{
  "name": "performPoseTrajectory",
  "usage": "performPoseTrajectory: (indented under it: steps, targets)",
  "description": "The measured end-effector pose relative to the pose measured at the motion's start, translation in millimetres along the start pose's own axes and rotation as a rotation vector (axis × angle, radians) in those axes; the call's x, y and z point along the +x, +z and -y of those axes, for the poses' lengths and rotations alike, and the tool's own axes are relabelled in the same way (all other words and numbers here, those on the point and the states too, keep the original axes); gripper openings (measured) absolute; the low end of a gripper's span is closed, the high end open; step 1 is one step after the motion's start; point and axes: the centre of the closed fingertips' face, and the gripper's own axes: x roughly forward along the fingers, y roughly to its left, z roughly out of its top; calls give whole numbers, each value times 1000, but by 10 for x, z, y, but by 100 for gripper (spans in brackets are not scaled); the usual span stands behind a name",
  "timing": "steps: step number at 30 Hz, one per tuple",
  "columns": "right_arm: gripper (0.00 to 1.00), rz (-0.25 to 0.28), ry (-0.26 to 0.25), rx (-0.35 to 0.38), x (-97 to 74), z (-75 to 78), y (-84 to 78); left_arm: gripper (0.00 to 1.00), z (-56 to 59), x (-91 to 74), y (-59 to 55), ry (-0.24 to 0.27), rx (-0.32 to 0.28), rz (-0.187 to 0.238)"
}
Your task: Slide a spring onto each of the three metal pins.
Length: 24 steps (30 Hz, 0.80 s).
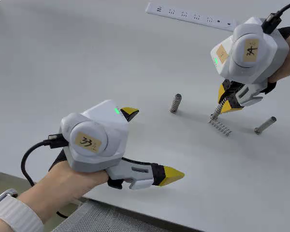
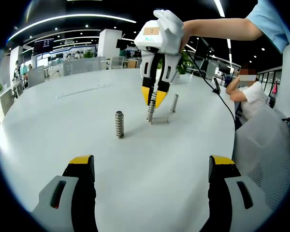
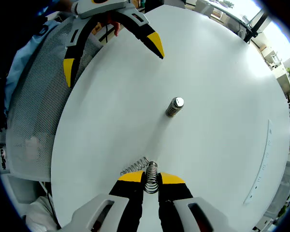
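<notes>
My right gripper [image 1: 228,101] is shut on a spring [image 1: 220,107] that stands tilted over a metal pin [image 1: 214,117]; the pin's lower end shows under the coils [image 2: 150,115]. In the right gripper view the held spring [image 3: 151,176] sits between the yellow tips. A loose spring [image 1: 220,126] lies flat on the table beside that pin. To the left, another pin wearing a spring [image 1: 175,103] stands upright. A bare pin [image 1: 265,124] stands off to the right. My left gripper [image 1: 152,144] is open near the table's front edge, holding nothing.
A white power strip [image 1: 191,15] lies at the far side of the grey table [image 1: 77,58]. A mesh chair [image 1: 101,217] sits below the table's near edge. A seated person [image 2: 253,92] is at the table's far side in the left gripper view.
</notes>
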Motion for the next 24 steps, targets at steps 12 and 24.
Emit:
performPoseTrajectory:
  steps: [12, 24]
  targets:
    - [8, -25, 12, -2, 91, -67, 25, 97, -3, -25, -34, 6, -4, -6]
    - [8, -34, 20, 4, 155, -50, -6, 96, -7, -32, -32, 6, -2, -7]
